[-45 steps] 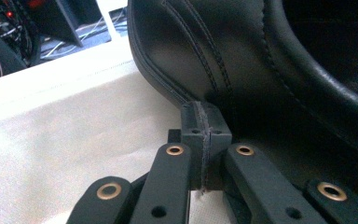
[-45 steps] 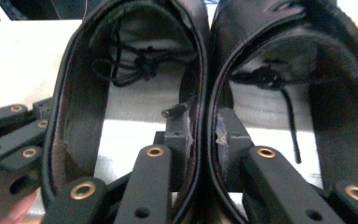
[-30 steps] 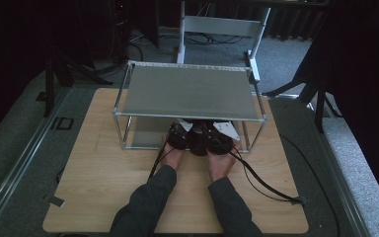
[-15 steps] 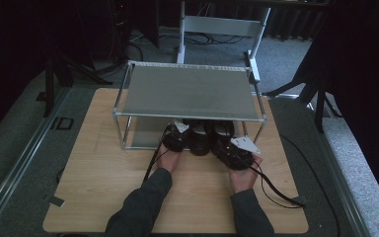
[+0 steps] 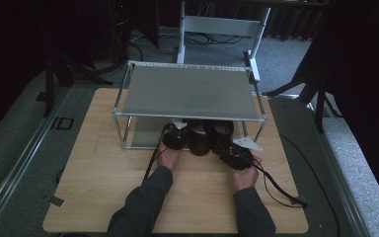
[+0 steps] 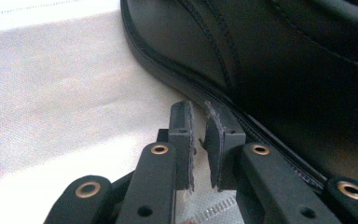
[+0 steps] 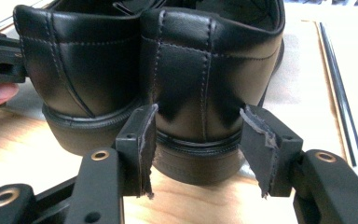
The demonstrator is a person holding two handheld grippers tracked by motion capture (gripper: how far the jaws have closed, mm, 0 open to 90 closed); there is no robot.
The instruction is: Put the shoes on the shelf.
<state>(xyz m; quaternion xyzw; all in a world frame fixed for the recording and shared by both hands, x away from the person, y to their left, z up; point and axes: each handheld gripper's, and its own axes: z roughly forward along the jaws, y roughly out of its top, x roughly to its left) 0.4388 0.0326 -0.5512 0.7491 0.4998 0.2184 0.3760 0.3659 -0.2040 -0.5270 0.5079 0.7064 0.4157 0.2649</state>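
Note:
Two black leather shoes stand side by side on the lower level of a metal rack [image 5: 187,91], heels toward me: the left shoe [image 5: 200,140] and the right shoe [image 5: 223,132]. My left gripper [image 5: 173,134] reaches under the shelf at the left shoe's side. In the left gripper view its jaws [image 6: 196,112] are shut with nothing between them, tips against the sole edge of the shoe [image 6: 270,60]. My right gripper [image 5: 229,150] stands open just behind the right shoe's heel [image 7: 200,70], one jaw at each side of it, without gripping. The left shoe's heel [image 7: 79,70] is beside it.
The rack stands on a wooden table [image 5: 103,163], with a pale mat [image 6: 51,93] on its lower level. Its top shelf hangs low over the shoes, and thin posts [image 5: 262,129] mark its front corners. Cables [image 5: 276,187] trail across the table's right side. A white frame [image 5: 222,24] stands behind.
My right gripper has drawn back and to the right from under the shelf, out behind the right shoe's heel. The left gripper has stayed beside the left shoe.

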